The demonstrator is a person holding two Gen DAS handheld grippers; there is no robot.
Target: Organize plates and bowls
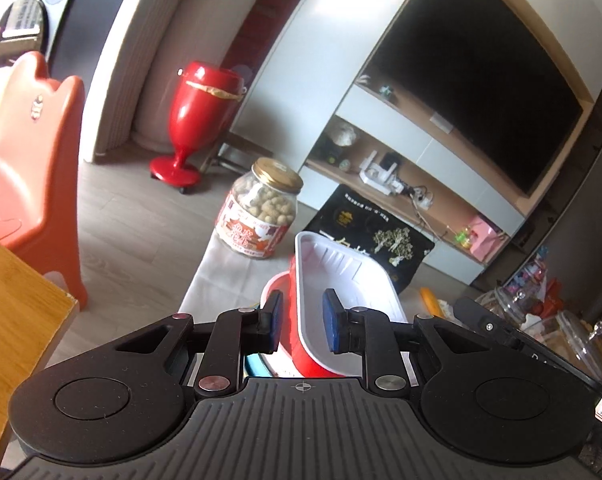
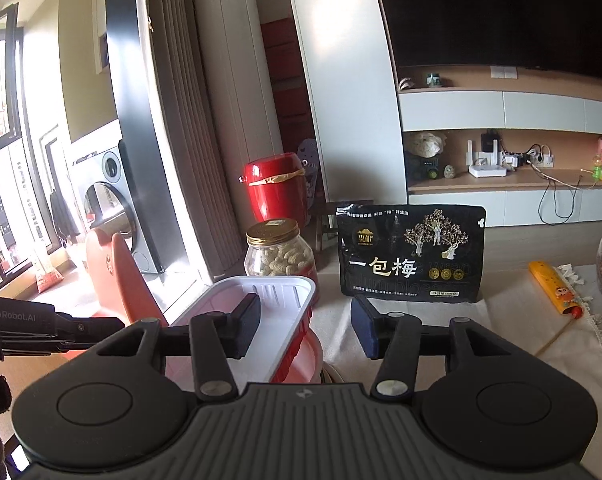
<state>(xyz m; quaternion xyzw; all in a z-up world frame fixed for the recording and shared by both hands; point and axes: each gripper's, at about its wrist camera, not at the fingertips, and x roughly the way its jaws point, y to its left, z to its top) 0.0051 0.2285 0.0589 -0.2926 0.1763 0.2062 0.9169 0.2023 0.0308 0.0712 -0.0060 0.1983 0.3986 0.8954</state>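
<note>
Left hand-held gripper [image 1: 301, 322] pinches the red-and-white tray's [image 1: 341, 276] wall; right hand-held gripper [image 2: 305, 322] stands parted, gripping nothing.

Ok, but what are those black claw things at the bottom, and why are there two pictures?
Those are two grabbers, one in each of a person's hands. Each carries a camera looking forward along it, so each picture shows one. The left gripper pinches the rim of a red tray, white inside, tilted. The right gripper is open, that tray's wall between its fingers, not squeezed. On the cloth stand a peanut jar and a black snack bag.
</note>
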